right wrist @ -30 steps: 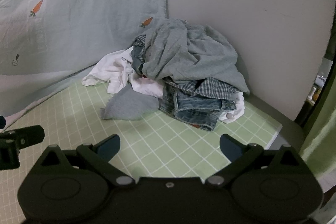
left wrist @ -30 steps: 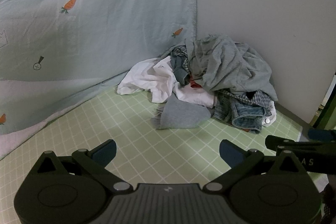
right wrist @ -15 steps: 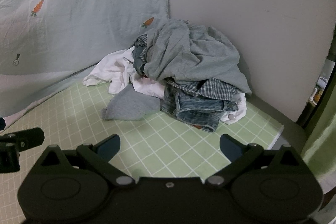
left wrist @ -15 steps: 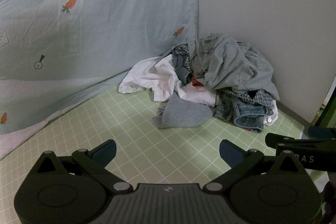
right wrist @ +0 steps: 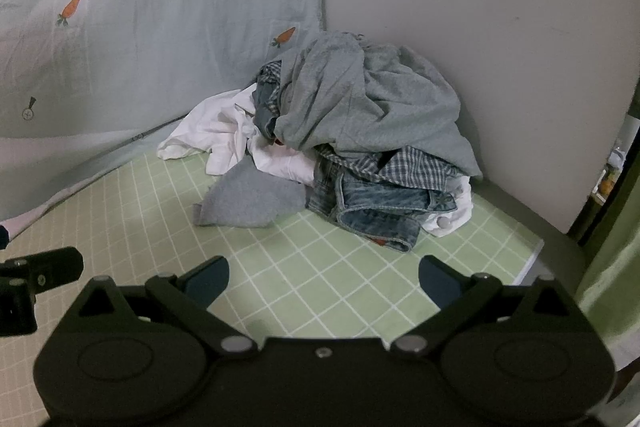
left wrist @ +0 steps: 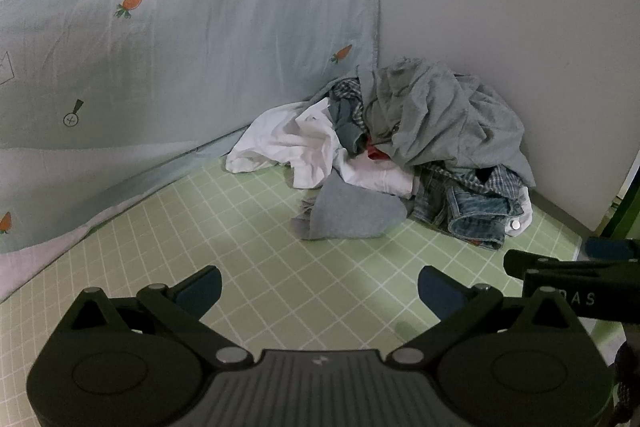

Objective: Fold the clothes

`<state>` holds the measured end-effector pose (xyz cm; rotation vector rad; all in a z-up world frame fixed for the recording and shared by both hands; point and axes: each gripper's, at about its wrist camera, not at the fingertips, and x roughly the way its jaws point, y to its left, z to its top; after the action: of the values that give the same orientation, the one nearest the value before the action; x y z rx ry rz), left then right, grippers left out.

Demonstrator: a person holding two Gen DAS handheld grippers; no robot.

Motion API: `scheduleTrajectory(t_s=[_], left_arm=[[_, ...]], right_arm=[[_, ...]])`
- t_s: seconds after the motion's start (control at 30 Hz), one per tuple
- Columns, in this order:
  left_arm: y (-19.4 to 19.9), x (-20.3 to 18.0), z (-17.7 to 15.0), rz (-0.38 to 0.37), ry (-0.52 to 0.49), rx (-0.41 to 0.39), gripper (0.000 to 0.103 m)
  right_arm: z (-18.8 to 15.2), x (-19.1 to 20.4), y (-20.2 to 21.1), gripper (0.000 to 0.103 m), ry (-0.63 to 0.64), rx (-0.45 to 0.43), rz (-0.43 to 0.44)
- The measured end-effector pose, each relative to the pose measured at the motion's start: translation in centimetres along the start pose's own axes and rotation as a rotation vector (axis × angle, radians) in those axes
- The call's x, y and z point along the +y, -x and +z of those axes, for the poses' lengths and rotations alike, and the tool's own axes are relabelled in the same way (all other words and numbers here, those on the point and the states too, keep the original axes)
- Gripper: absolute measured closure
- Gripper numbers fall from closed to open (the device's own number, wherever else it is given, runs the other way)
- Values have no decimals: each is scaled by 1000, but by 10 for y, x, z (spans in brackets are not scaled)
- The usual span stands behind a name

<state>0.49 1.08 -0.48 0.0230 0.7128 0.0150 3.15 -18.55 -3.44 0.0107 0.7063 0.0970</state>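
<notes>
Both hand-held grippers, left (left wrist: 319, 291) and right (right wrist: 323, 285), sat wide apart and empty over the green checked mat (left wrist: 280, 267), well short of the clothes pile (right wrist: 360, 139) in the corner.

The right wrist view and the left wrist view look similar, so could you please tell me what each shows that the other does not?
Only the right wrist view shows the mat's right edge and the white garment behind the jeans more fully. Only the left wrist view shows the red scrap clearly. Both share the clothes pile, the grey cloth, the carrot-print sheet, and open, empty grippers: left, right.
</notes>
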Motion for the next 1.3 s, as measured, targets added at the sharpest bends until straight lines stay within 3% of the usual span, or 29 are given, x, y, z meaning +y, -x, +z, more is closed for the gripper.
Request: scheduleTrajectory(t_s=[0.93,1.3], left_arm=[[-5,-7,1,2,-4,17,0],[-36,-13,19,29,15,60,0]], right_arm=[[-1,-6,-2,1,-2,9,-5],[21,-17,-35,1,1,-2,3]])
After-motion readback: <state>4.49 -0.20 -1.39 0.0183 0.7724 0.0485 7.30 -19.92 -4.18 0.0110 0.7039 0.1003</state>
